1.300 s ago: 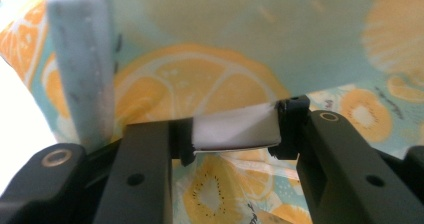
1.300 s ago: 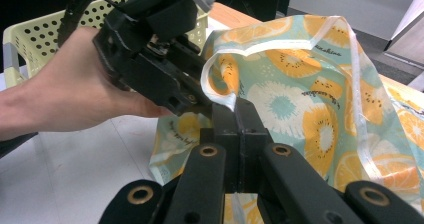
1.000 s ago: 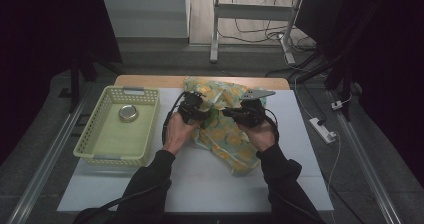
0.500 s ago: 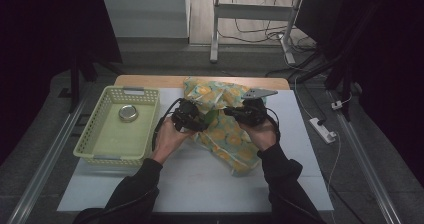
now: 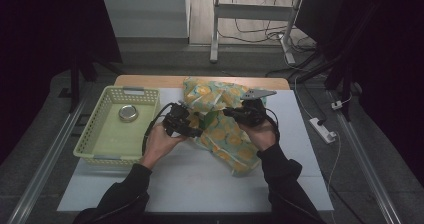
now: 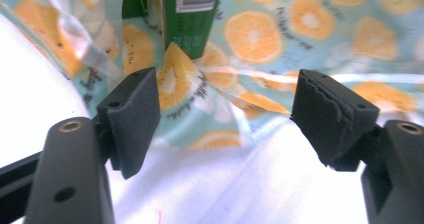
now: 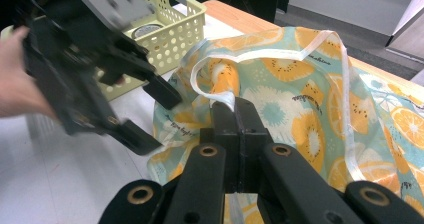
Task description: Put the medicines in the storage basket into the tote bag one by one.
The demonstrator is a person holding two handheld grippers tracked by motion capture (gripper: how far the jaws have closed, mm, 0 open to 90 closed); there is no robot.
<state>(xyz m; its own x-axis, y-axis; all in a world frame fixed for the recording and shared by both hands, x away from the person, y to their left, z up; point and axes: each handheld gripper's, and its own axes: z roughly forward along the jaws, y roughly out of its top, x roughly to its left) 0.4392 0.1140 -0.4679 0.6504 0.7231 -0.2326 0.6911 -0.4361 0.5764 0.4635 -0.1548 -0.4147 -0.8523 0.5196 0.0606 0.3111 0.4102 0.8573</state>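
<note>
Your bag (image 5: 220, 119) is thin printed plastic with orange slices on it: light, limp and a little slick, so it will fold and slide instead of holding a shape. It lies crumpled across the middle of the surface (image 5: 190, 179), reaching toward the far edge. Take it by the white handle strip (image 7: 212, 79) or by the rim of the mouth, not the loose film in the middle.

Your right gripper (image 5: 231, 112) is clamped tight on that handle strip, pinning it between closed jaws. Your left gripper (image 5: 198, 132) has just been opening; its jaws stand apart beside the bag's near left side with nothing pressed between them, only film lying behind the gap.

A green carton (image 6: 192, 9) stands inside the bag, stiff and heavier than the film; I judge it will shift the bag as you lift, and it could tip.

The yellow basket (image 5: 92, 139) near the left edge holds a small round tin (image 5: 128, 113); it sits just beside your left hand (image 5: 160, 143), so mind that elbow room
</note>
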